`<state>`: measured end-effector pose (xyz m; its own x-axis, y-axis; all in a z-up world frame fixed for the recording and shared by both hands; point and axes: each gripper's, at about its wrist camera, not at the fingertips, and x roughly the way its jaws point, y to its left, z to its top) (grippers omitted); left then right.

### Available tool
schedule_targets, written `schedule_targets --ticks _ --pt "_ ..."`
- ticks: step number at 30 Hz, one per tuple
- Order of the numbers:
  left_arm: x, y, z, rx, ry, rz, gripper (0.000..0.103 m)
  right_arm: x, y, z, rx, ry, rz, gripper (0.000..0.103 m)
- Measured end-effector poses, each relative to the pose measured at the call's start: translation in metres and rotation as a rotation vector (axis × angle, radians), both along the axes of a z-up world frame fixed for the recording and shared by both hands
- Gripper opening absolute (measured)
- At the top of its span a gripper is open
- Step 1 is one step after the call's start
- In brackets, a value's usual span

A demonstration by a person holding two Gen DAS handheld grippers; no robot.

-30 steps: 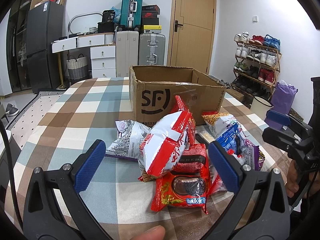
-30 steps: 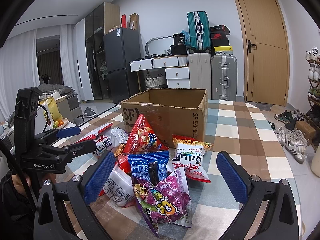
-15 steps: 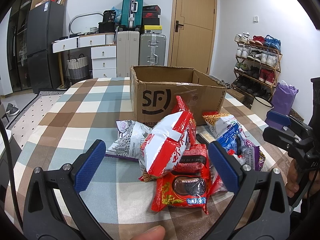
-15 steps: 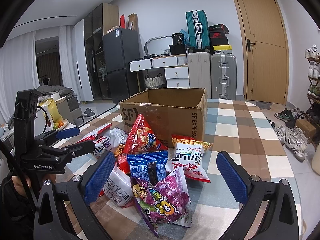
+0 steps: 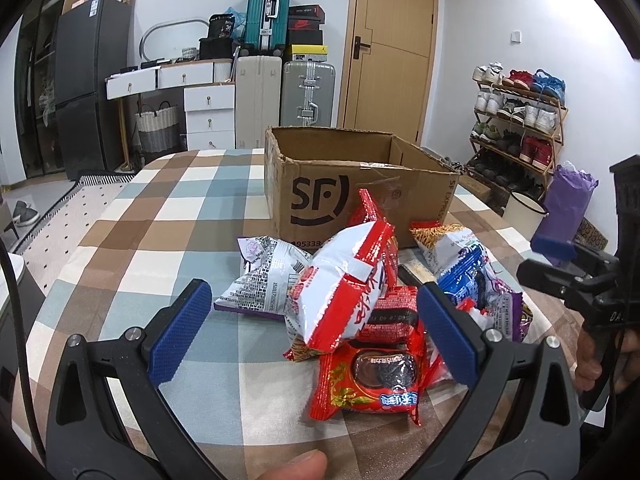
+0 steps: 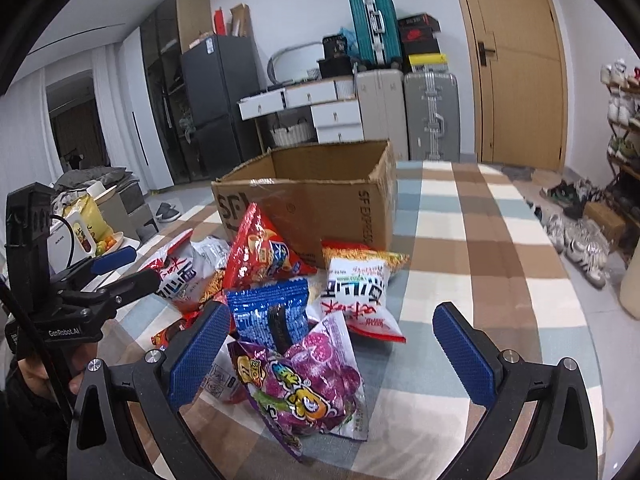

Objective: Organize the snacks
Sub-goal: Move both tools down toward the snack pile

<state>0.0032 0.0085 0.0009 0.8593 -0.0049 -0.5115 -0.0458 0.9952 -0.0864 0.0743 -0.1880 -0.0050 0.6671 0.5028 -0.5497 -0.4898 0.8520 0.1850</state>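
A pile of snack bags lies on the checked tablecloth in front of an open cardboard box [image 5: 352,196] marked SF. In the left wrist view my left gripper [image 5: 316,332] is open and empty, just short of a white and red bag [image 5: 344,284] and a red packet [image 5: 372,376]. In the right wrist view my right gripper [image 6: 332,352] is open and empty, with a purple candy bag [image 6: 308,380] and a blue bag [image 6: 272,312] between its fingers' line. The box [image 6: 316,200] stands behind the pile. Each gripper shows at the edge of the other's view.
The table [image 5: 160,208] has bare cloth to the left of the pile and to its right [image 6: 480,260]. Suitcases, drawers and a fridge stand along the back wall. A shoe rack [image 5: 516,128] is at the right of the room.
The right wrist view has tilted and shifted slightly. Nothing else has visibly moved; both grippers stay open.
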Motion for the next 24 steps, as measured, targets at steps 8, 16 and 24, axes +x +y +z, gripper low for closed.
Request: schedule_targets --ticks 8,16,24 --pt "0.013 0.008 -0.005 0.002 0.069 0.028 0.102 0.007 0.000 -0.011 -0.035 0.120 0.016 0.103" --pt "0.030 0.002 -0.012 0.035 0.121 0.000 0.102 0.008 -0.008 -0.019 -0.022 0.183 0.060 0.103" --pt "0.046 0.002 -0.015 0.019 0.149 -0.048 0.083 0.010 -0.006 -0.026 -0.028 0.221 0.105 0.102"
